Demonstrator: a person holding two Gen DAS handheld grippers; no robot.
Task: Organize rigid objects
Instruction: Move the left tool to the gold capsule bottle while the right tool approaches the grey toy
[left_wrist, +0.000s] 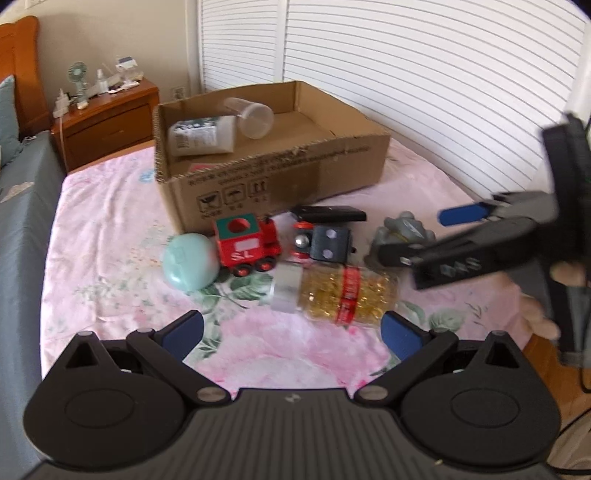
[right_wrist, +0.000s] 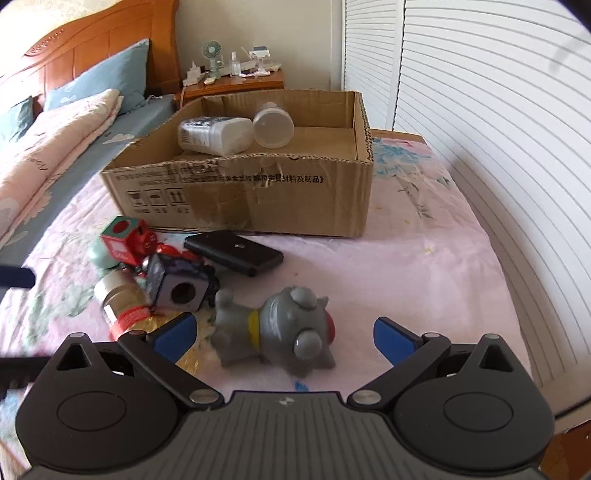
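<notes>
Cardboard box, centre of both views, on the pink floral bedspread: largest thing, evidently the collecting place. Inside, upper middle of frame, just two items so far: white labelled bottle on its side, touching clear plastic cup, also on its side. Rest of the box floor bare.

Judged early in the task: two in, most still out.

Left outside, in a cluster below the box's front wall:
- Bottle of golden capsules, lying flat, lower centre of left view, silver cap toward the left.
- Grey toy figure, on its side, lower centre of right view.
- Red toy train, upright, just beside the teal round case.
- Flat black case, near the box front.
- Dark block with red-ringed part, between train and figure; kind unclear.

Left gripper: spread wide, empty, near the capsule bottle.
Right gripper: spread wide, empty, either side of the grey figure, not touching it; probably next to go.
</notes>
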